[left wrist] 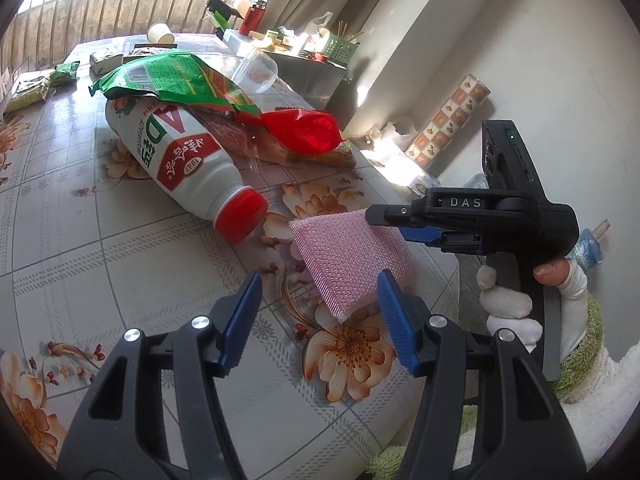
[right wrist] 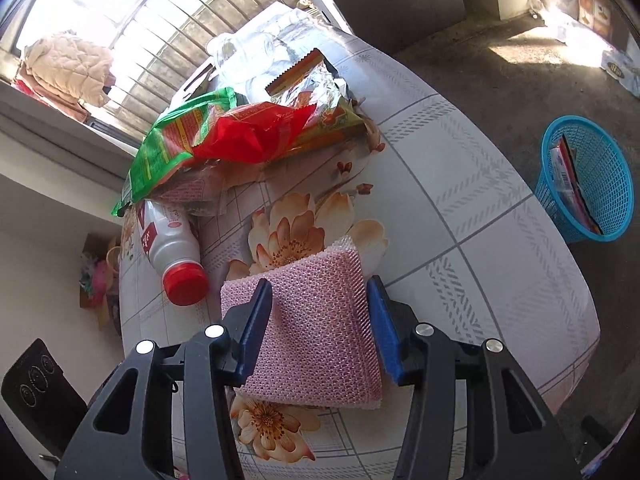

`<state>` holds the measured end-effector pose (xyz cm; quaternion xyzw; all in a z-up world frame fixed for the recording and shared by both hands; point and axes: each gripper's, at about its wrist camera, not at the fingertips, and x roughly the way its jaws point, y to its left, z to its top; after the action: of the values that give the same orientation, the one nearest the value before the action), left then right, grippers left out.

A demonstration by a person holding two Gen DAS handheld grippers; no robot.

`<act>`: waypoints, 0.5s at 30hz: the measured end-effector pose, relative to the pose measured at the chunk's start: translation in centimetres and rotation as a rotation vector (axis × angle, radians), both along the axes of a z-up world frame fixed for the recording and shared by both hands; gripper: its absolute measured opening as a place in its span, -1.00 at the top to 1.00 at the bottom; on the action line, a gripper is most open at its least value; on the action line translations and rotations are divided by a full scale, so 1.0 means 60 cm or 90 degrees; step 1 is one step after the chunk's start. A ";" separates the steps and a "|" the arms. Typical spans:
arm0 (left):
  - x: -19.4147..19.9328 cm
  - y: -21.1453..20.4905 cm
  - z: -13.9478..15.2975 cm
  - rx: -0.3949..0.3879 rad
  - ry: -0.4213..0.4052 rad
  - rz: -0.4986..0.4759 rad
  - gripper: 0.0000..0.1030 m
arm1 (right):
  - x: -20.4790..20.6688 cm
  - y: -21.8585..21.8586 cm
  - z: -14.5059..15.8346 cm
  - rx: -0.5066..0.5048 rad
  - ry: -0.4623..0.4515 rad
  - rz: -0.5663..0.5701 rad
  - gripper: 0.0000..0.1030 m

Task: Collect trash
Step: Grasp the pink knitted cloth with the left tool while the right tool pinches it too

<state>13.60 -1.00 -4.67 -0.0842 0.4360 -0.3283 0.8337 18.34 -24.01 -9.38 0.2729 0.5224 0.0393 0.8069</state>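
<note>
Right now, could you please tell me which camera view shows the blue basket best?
The right wrist view: the blue basket stands on the floor beyond the table's edge, wrappers visible inside. The left wrist view does not show it at all.

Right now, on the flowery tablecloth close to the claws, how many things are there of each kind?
Bottles: 1, the white bottle with a red cap, lying down.
Snack wrappers: 2, the green wrapper and the red wrapper.
Scouring pads: 1, the pink pad, between the fingers of the right claw.
Total: 4.
</note>
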 end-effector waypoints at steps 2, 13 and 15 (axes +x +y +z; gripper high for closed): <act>-0.004 -0.007 -0.002 0.011 0.004 -0.011 -0.08 | 0.009 0.003 0.025 -0.018 -0.036 0.004 0.06; -0.012 -0.085 -0.042 0.143 0.026 -0.070 -0.08 | 0.049 0.014 -0.013 -0.018 0.001 0.071 0.10; -0.006 -0.083 -0.048 0.146 0.038 -0.059 -0.04 | 0.032 0.014 -0.013 -0.011 0.006 0.079 0.11</act>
<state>13.23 -5.96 -7.52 0.0222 0.4987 -0.3117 0.8085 20.27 -23.18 -10.18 0.2334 0.5422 0.0837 0.8028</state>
